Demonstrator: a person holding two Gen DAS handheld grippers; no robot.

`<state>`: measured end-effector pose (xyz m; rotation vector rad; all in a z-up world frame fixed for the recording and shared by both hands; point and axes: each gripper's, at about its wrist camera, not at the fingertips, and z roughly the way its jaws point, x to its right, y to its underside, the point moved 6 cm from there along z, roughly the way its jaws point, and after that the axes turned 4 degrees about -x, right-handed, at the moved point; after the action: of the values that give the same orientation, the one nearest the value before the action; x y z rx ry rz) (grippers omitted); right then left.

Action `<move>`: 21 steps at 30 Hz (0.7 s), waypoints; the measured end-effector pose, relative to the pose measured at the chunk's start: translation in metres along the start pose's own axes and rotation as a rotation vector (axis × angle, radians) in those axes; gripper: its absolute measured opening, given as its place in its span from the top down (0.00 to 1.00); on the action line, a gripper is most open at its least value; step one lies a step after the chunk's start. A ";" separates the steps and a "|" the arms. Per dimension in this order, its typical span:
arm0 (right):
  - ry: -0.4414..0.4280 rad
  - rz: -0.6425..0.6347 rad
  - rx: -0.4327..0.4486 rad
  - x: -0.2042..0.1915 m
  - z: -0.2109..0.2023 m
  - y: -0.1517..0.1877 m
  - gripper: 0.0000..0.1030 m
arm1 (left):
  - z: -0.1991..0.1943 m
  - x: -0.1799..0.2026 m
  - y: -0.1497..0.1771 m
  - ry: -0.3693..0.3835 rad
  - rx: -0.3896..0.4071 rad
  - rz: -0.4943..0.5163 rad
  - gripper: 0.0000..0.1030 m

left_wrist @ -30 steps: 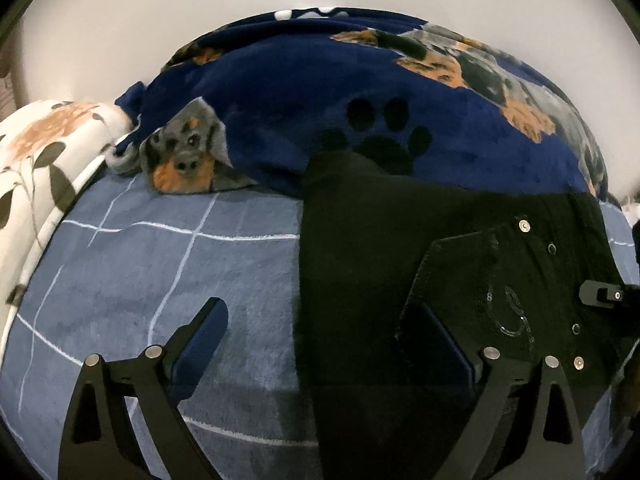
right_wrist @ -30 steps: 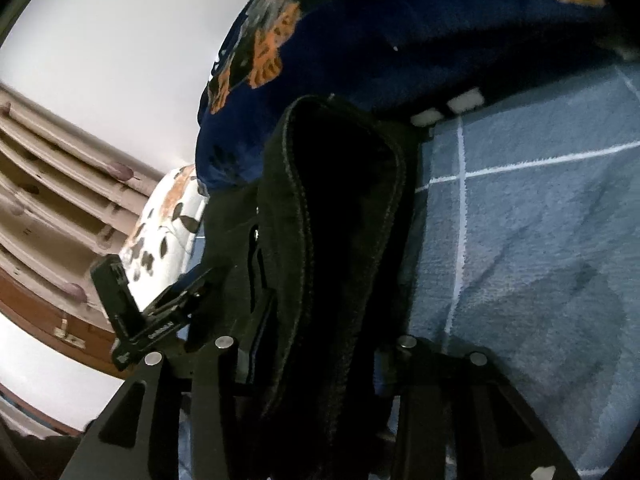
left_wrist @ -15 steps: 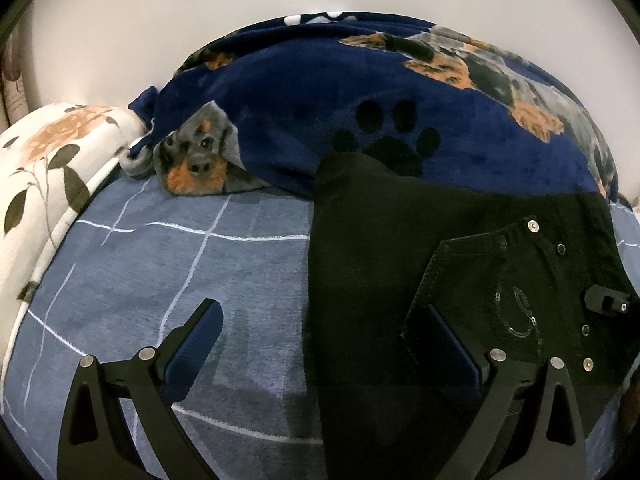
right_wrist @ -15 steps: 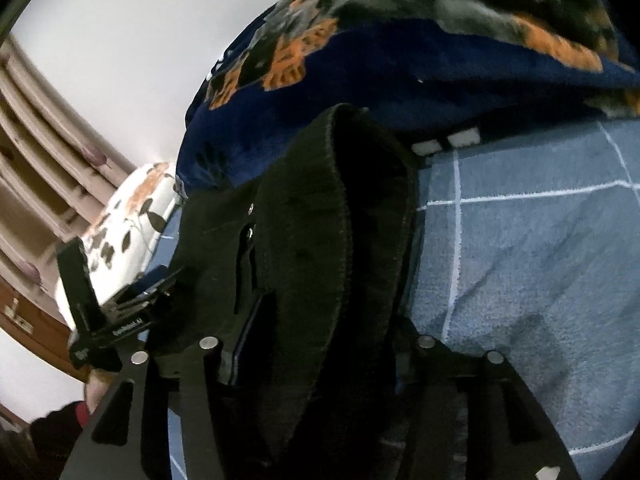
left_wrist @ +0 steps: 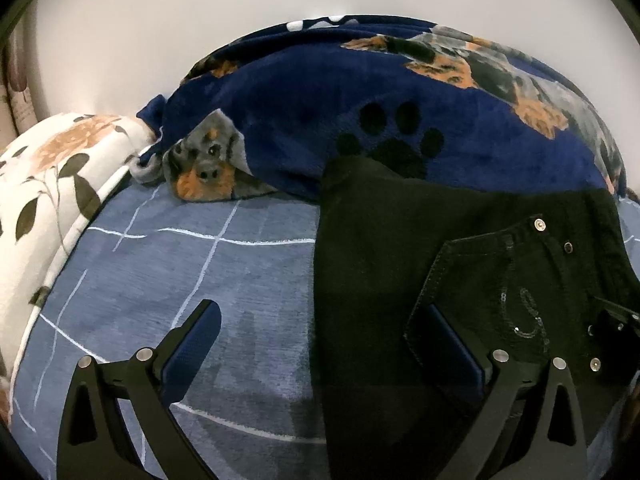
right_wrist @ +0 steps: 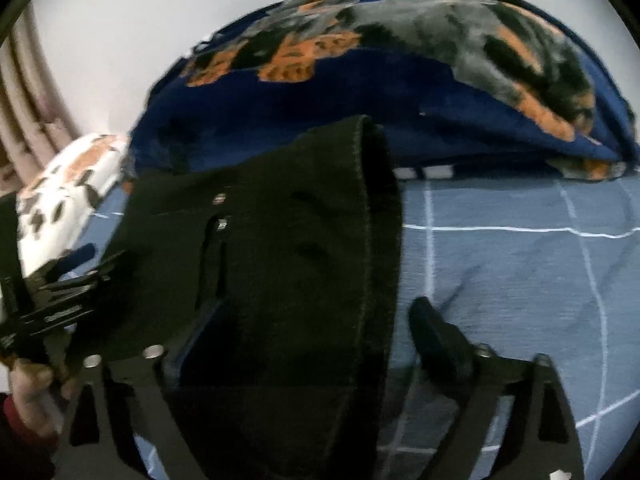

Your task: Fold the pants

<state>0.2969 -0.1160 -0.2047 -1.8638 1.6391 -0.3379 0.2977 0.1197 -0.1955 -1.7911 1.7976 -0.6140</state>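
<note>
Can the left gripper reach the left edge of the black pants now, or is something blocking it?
Probably yes. The left gripper is open, and the black pants' left edge already lies between its fingers on the blue bedsheet, with nothing in the way.

Plain white wall [left_wrist: 200, 20] behind bed [left_wrist: 160, 280]

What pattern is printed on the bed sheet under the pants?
Blue bed sheet with a white line grid; clearest in the left wrist view.

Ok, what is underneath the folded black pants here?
The black denim pants lie on the grey-blue checked bedsheet, their far edge riding onto the navy dog-print fleece blanket. Whatever lies beneath their middle is covered, so nothing more can be told.
</note>
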 end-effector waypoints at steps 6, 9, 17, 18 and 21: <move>0.045 0.001 0.000 0.003 0.000 0.000 0.03 | 0.000 0.000 0.000 -0.015 0.004 0.004 0.00; 0.048 0.003 -0.003 0.003 0.000 0.000 0.02 | -0.001 -0.001 0.000 -0.012 0.008 -0.005 0.00; 0.035 0.069 0.050 -0.005 -0.056 0.002 0.04 | -0.056 -0.015 0.005 -0.013 0.074 -0.077 0.00; 0.018 0.061 0.081 -0.013 -0.072 0.005 0.04 | -0.069 -0.016 0.006 0.010 0.093 -0.085 0.00; 0.004 0.047 0.114 -0.030 -0.105 0.023 0.04 | -0.114 -0.017 0.010 0.011 0.161 -0.090 0.00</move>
<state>0.2129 -0.1183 -0.1311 -1.7391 1.6290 -0.4062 0.2159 0.1318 -0.1149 -1.7691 1.6315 -0.7822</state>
